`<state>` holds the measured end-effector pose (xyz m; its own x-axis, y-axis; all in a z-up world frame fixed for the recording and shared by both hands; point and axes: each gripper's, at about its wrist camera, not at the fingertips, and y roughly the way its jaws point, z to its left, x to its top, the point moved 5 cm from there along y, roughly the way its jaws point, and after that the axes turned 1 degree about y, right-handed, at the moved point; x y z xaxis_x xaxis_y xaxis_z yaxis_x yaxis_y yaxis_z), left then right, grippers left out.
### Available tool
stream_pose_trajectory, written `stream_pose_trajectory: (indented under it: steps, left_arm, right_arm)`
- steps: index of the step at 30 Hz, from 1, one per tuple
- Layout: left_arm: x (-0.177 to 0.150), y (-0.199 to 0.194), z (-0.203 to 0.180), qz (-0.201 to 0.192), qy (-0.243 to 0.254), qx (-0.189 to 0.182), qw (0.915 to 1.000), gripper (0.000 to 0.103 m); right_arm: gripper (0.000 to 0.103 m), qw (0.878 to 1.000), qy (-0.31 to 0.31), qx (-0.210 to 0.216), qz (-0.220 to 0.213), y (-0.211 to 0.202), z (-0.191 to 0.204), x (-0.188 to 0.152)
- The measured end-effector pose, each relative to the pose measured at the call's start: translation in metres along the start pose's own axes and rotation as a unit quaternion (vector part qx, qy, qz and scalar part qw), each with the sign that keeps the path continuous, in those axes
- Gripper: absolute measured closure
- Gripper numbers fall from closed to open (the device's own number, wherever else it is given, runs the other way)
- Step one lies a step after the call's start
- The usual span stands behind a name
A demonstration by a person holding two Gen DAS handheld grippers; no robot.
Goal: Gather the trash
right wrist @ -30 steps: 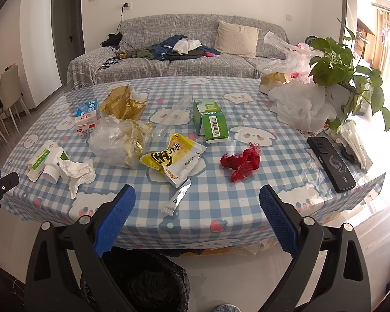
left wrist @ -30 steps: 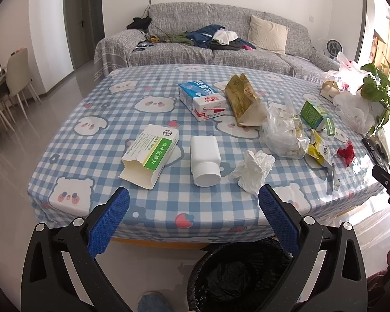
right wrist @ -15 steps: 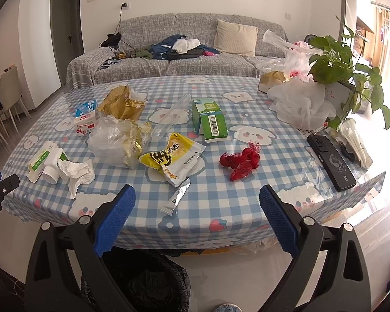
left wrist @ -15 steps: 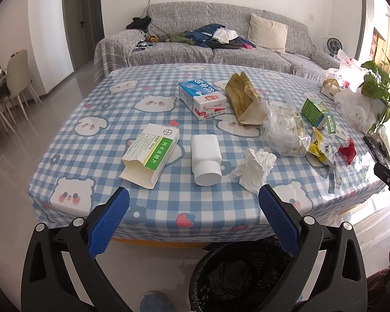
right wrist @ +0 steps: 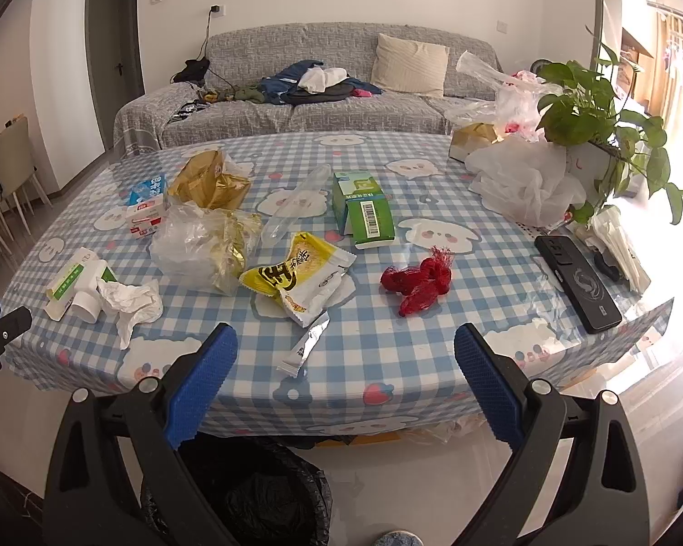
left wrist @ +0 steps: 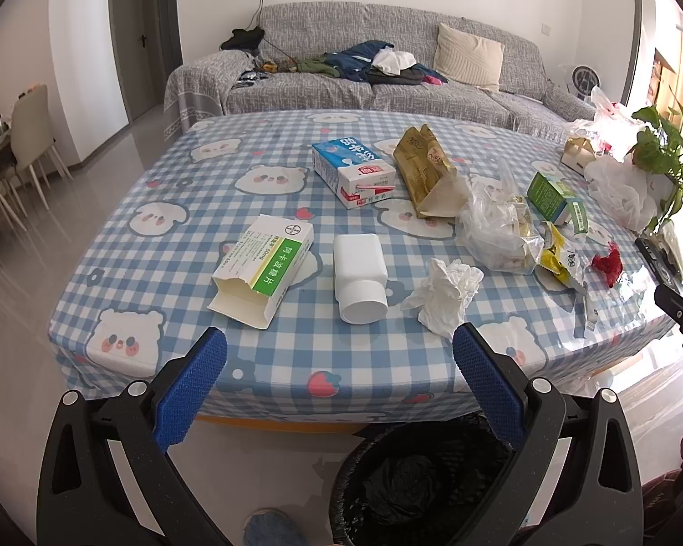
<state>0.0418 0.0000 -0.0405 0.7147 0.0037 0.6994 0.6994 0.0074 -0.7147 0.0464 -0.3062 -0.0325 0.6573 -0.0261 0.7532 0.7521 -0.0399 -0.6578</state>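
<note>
Both sets of jaws are found spread wide and empty: the left gripper and the right gripper are held short of the near edge of the counter, with nothing between the blue pads. Directly below, a black-lined trash bin is stationed on the floor against the counter edge; its contents cannot be made out. Nearest the left gripper, a white bottle lies on its side between an opened green-and-white carton and a crumpled tissue. Nearest the right gripper, a small silver sachet is noted, with a yellow snack wrapper just beyond and a red net wad to its right. Further out, a crumpled clear bag, a gold bag, a blue milk carton and a green box are recorded. A black phone and a potted plant at the right end are judged not to be trash. No item is in hand and the litter appears undisturbed; the task is assessed as barely begun, with every listed piece left to be collected.
</note>
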Motion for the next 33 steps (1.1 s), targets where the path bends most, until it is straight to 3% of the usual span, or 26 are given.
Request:
stream_pose_trajectory:
  steps: [15,24,33]
  left_arm:
    - [-0.003,0.004,0.008,0.007,-0.004,-0.001,1.0,0.006]
    - [0.011,0.024,0.041,0.022,-0.011,0.015,0.9996,0.006]
    - [0.026,0.068,0.073,0.058,-0.024,0.033,0.9975,0.007]
  right_arm:
    - [0.011,1.0,-0.003,0.006,0.002,0.002,0.013,0.002]
    - [0.011,0.998,-0.036,0.042,0.018,0.023,0.068,0.009]
    - [0.011,0.988,-0.108,0.101,0.032,0.05,0.158,0.007]
